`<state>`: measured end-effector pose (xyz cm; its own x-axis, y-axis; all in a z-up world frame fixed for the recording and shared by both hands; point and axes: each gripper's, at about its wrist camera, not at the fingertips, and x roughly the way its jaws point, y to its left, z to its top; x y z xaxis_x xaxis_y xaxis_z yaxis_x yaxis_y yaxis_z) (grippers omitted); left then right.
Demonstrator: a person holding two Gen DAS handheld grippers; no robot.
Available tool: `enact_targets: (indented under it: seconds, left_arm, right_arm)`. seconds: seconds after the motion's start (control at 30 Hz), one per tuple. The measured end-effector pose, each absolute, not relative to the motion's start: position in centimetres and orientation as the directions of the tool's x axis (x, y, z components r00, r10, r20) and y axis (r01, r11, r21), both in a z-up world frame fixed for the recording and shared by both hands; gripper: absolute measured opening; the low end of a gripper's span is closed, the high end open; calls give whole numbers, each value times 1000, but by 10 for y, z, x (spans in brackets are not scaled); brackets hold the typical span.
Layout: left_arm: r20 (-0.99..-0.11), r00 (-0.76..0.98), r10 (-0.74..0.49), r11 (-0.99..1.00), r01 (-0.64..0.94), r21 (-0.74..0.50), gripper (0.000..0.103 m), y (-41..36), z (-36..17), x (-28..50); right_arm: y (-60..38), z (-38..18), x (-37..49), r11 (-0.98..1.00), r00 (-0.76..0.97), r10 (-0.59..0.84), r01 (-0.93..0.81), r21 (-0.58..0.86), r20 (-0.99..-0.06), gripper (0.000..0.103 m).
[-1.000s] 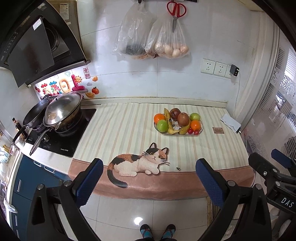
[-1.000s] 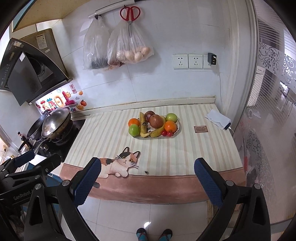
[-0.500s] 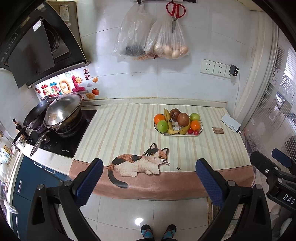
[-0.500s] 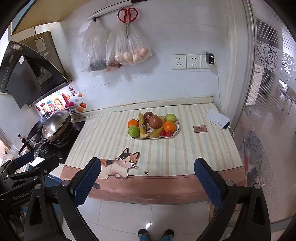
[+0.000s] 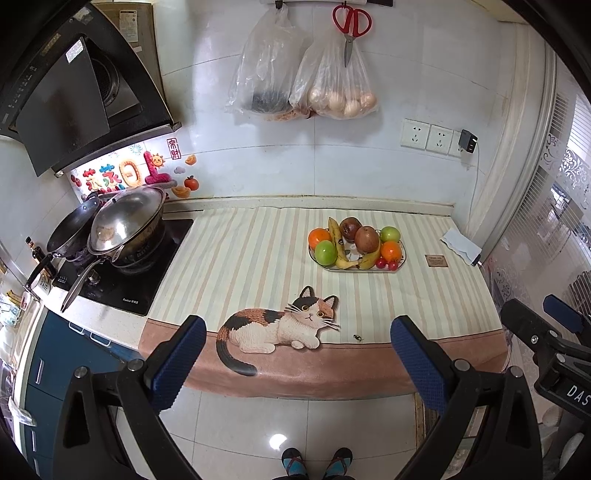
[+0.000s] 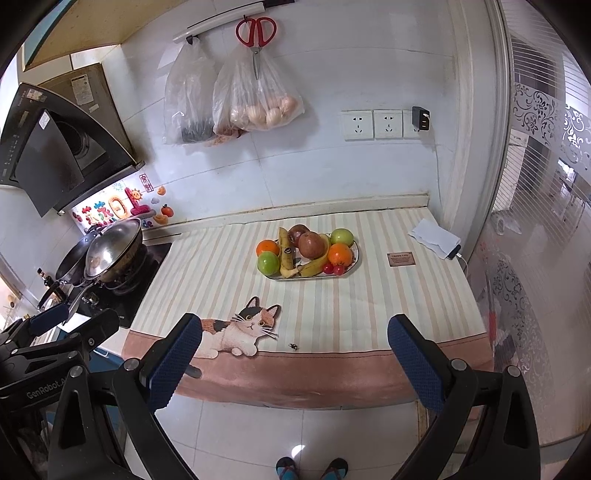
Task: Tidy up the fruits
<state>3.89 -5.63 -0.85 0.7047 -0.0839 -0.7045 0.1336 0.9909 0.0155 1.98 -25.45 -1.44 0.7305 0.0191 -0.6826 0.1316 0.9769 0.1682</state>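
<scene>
An oval fruit plate [image 5: 403,257] [image 6: 355,258] stands on the striped counter mat, toward the back right. It holds oranges [image 5: 319,236], green apples [image 5: 325,252], bananas [image 5: 338,243], dark red fruits [image 5: 367,239] and small red ones [image 5: 386,263]. My left gripper [image 5: 298,356] is open and empty, held out over the floor in front of the counter edge. My right gripper [image 6: 295,356] is open and empty too, beside it to the right, equally far from the plate.
A stove with two pans [image 5: 125,225] is on the left. A cat picture [image 5: 280,326] marks the mat's front edge. A folded white paper [image 5: 460,245] and a small tag [image 5: 436,260] lie at the right. Bags [image 5: 332,85] and scissors [image 5: 351,26] hang on the wall.
Both views have shifted only slightly; the grippers stay open and in front of the counter. Nothing on the counter moved.
</scene>
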Motion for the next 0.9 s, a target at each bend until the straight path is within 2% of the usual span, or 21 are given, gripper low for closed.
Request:
enact_targets:
  seconds: [0.9]
  left_arm:
    - [-698, 710, -94, 989, 147, 16, 102, -56, -5, 39]
  right_arm:
    - [-252, -10, 24, 977, 730, 20, 131, 169, -683, 103]
